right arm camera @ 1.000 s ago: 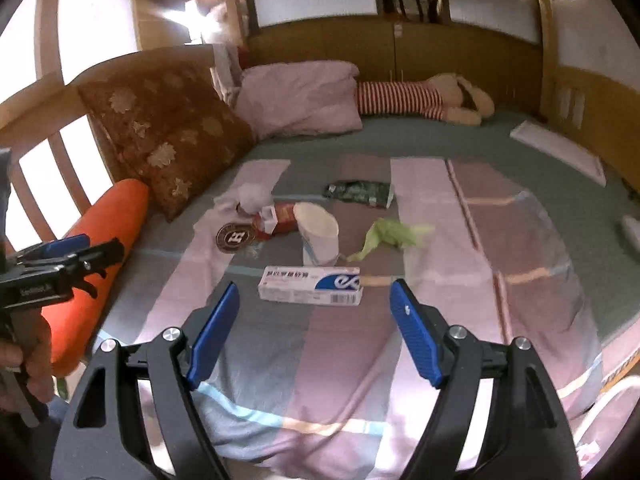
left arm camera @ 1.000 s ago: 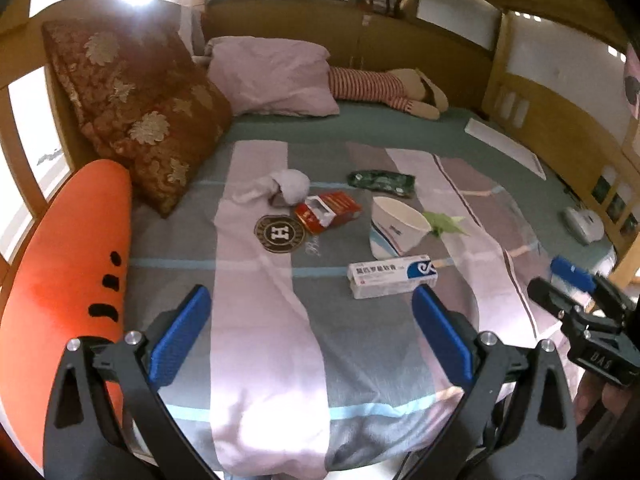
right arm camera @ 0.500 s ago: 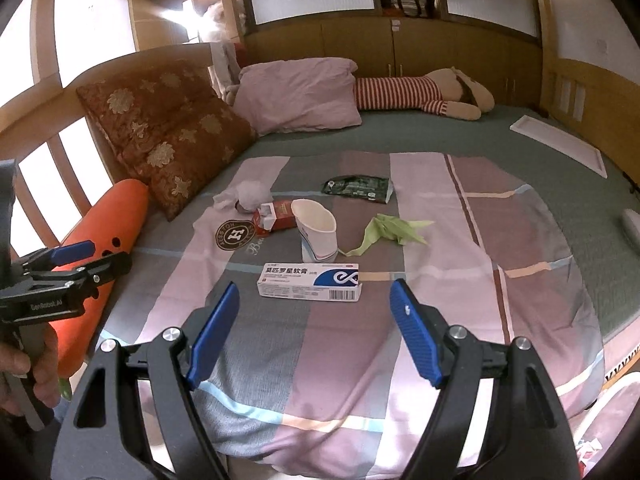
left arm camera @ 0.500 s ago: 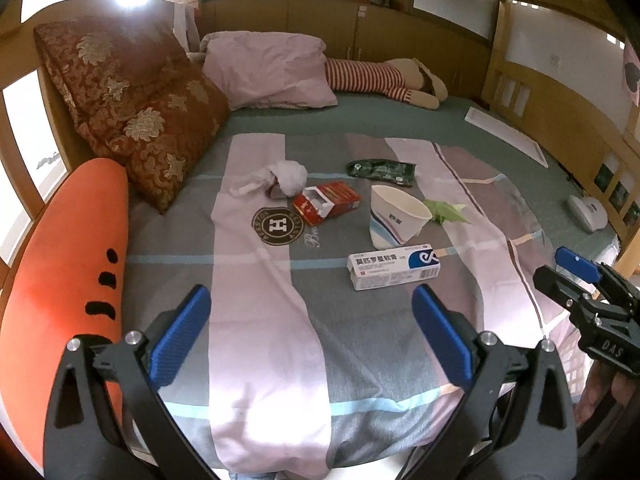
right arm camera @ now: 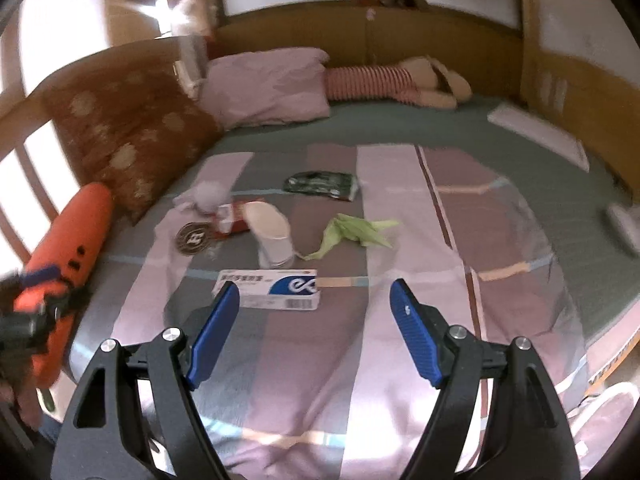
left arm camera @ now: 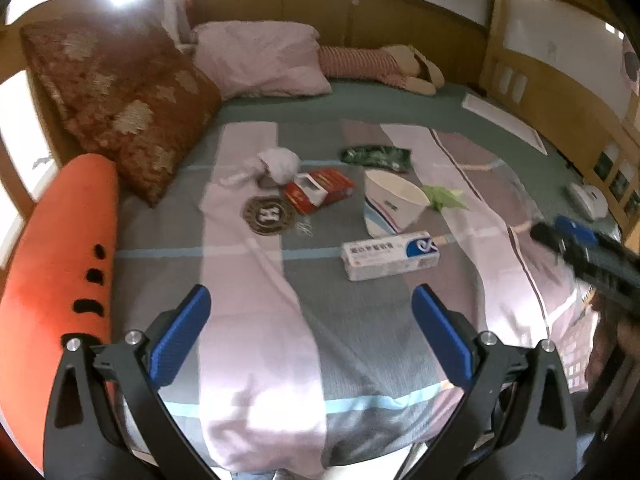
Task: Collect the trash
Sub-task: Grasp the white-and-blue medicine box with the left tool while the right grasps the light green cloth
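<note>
Left gripper (left arm camera: pixel 310 320): jaws spread wide, nothing between the blue pads (left arm camera: pixel 182 332); it hangs over the near edge of the bed (left arm camera: pixel 256 360). Right gripper (right arm camera: pixel 314 316): jaws also spread wide, holding nothing, over the near half of the striped blanket (right arm camera: pixel 400 360). Its left pad overlaps the near left corner of the white-and-blue box (right arm camera: pixel 270 288) in the right wrist view; contact cannot be told.

Trash sits in a cluster at the middle of the bed. The white-and-blue box (left arm camera: pixel 390 254) lies flat, nearest both grippers. Just behind it a paper cup (left arm camera: pixel 390 204) lies tipped on its side, mouth toward the head of the bed. A crumpled green paper (left arm camera: pixel 444 196) lies just right of the cup. A red carton (left arm camera: pixel 318 192) with an open window flap lies left of the cup, beside a round dark badge printed on the blanket (left arm camera: pixel 268 214). A crumpled white tissue (left arm camera: pixel 276 164) is behind the carton. A dark green wrapper (left arm camera: pixel 376 156) lies flat farthest back.

Along the left edge: an orange bolster (left arm camera: pixel 56 248) and a brown patterned cushion (left arm camera: pixel 120 108). At the head: a pink pillow (left arm camera: pixel 260 60) and a striped plush toy (left arm camera: pixel 380 66). Both views are somewhat motion-blurred.
</note>
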{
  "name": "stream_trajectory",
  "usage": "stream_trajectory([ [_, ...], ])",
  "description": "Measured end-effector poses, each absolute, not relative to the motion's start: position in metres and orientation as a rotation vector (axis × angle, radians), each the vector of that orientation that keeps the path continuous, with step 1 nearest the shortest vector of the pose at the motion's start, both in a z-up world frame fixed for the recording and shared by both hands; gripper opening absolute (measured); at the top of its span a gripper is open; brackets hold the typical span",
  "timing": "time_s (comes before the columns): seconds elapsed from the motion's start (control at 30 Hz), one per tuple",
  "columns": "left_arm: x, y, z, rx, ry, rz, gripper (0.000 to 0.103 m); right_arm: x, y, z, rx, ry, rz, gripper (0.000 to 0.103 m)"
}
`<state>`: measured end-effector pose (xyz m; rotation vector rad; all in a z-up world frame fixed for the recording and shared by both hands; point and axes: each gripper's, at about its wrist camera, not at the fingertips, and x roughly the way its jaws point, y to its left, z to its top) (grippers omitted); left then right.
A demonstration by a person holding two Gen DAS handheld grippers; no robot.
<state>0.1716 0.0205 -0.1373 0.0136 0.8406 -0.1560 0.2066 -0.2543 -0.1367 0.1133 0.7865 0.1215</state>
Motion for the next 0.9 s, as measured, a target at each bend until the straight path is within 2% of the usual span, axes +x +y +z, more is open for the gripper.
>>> stream_trajectory([
  [0.2, 0.196, -0.026, -0.153, 0.266, 0.832, -0.335, 0.1, 0.264, -0.275, -0.156, 0.135, 0.862, 0.108, 0.076],
  [0.4, 0.23, -0.063, -0.205, 0.55, 0.789, -0.54, 0.1, 0.308, -0.285, -0.187, 0.129, 0.936, 0.125, 0.076],
  [0.83, 0.313, -0.071, -0.271, 0.549, 0.91, -0.643, 0.1, 0.392, -0.265, -0.253, -0.147, 0.996, 0.161, 0.075],
  [0.87, 0.316, -0.071, -0.277, 0.55, 0.924, -0.65, 0.1, 0.399, -0.264, -0.257, -0.167, 0.999, 0.155, 0.074],
  [0.9, 0.317, -0.072, -0.28, 0.547, 0.933, -0.655, 0.098, 0.403, -0.264, -0.261, -0.166, 1.011, 0.161, 0.067],
])
